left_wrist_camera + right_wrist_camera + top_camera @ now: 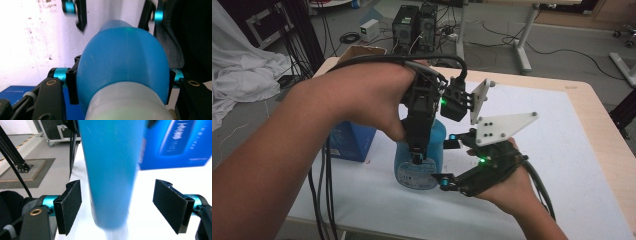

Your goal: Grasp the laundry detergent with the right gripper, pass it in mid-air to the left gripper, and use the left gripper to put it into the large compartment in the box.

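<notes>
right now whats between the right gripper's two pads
The lower body of the blue bottle stands between the right gripper pads, with a gap on each side; this shows in the right gripper view.

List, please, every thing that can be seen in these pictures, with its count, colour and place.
bottle: one, blue with a whitish cap end, upright near the middle of the table, between the pads of the left claw
box: one, blue, on the table just left of the bottle
table: one, light wood edge with a white cover
cloth: one, white, on the floor at far left
black cases: two, on the floor beyond the table
left claw: one, black with teal joints, comes down from above, shut on the bottle
right claw: one, black, by the bottle's lower side, open, pads apart from it
</notes>
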Available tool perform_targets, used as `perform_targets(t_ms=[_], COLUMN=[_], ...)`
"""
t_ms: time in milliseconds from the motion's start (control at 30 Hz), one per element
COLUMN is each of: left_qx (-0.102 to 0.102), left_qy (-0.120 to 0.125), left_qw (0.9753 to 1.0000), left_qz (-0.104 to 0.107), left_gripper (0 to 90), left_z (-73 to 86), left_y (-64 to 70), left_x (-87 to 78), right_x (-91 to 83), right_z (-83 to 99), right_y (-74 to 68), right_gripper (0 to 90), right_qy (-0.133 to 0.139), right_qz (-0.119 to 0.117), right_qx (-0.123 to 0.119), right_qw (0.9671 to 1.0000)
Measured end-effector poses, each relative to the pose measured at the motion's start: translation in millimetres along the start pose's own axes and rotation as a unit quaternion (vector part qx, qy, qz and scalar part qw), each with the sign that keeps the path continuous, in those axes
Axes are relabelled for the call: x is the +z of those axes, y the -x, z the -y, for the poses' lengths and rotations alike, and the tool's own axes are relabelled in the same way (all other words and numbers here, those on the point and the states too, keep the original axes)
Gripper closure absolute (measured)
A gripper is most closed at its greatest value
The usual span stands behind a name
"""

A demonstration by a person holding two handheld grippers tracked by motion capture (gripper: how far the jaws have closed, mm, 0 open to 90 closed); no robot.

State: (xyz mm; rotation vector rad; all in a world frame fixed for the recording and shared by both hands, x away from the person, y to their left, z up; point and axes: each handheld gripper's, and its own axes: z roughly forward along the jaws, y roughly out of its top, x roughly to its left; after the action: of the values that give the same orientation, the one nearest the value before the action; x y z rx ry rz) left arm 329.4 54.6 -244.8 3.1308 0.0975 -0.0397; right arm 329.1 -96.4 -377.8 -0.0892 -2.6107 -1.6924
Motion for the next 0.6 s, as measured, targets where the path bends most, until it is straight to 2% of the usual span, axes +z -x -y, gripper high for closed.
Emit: perform_targets(t_ms=[67, 100, 167, 233, 267, 300, 367, 500, 533, 600], left_qx=[-0.003, -0.002, -0.007, -0.009, -0.013, -0.014, -0.022, -0.026, -0.033, -0.044], left_qy=[0.003, 0.003, 0.004, 0.006, 0.005, 0.005, 0.007, 0.002, 0.002, 0.001], left_qw=[1.0000, 1.0000, 1.0000, 0.9999, 0.9999, 0.9999, 0.9997, 0.9996, 0.9994, 0.9990], left_qz=[0.001, 0.000, 0.001, -0.001, -0.003, -0.004, -0.005, -0.005, -0.003, 0.000], left_gripper=[38.5, 38.4, 38.4, 38.4, 38.4, 38.3, 38.4, 38.3, 38.3, 38.3], left_z=[1.9, 2.9, 5.5, 6.5, 8.4, 9.7, 12.4, 16.4, 20.1, 24.3], left_y=[-0.2, -1.2, -2.4, -2.7, -3.4, -3.9, -4.4, -6.6, -8.7, -12.2], left_x=[-2.2, -4.0, -9.0, -10.9, -15.5, -17.7, -21.5, -28.1, -33.2, -39.2], right_x=[-5.4, -13.7, -30.4, -34.7, -47.1, -50.8, -60.1, -73.8, -82.2, -88.1], right_z=[0.6, 1.2, 1.8, 1.7, 0.4, -0.2, -2.7, -7.4, -11.0, -13.8], right_y=[1.1, 3.2, 6.4, 6.8, 7.9, 8.2, 8.8, 9.2, 10.0, 10.3], right_gripper=[21.6, 21.3, 21.3, 21.2, 19.4, 14.6, 12.6, 12.6, 12.4, 12.3], right_qy=[-0.002, -0.008, -0.003, -0.001, -0.004, -0.006, -0.013, -0.026, -0.043, -0.059], right_qz=[0.003, 0.006, 0.017, 0.023, 0.035, 0.041, 0.060, 0.072, 0.078, 0.083], right_qx=[0.000, 0.002, 0.006, 0.007, 0.004, 0.003, 0.000, -0.007, -0.014, -0.019], right_qw=[1.0000, 0.9999, 0.9998, 0.9997, 0.9994, 0.9991, 0.9981, 0.9970, 0.9959, 0.9946])
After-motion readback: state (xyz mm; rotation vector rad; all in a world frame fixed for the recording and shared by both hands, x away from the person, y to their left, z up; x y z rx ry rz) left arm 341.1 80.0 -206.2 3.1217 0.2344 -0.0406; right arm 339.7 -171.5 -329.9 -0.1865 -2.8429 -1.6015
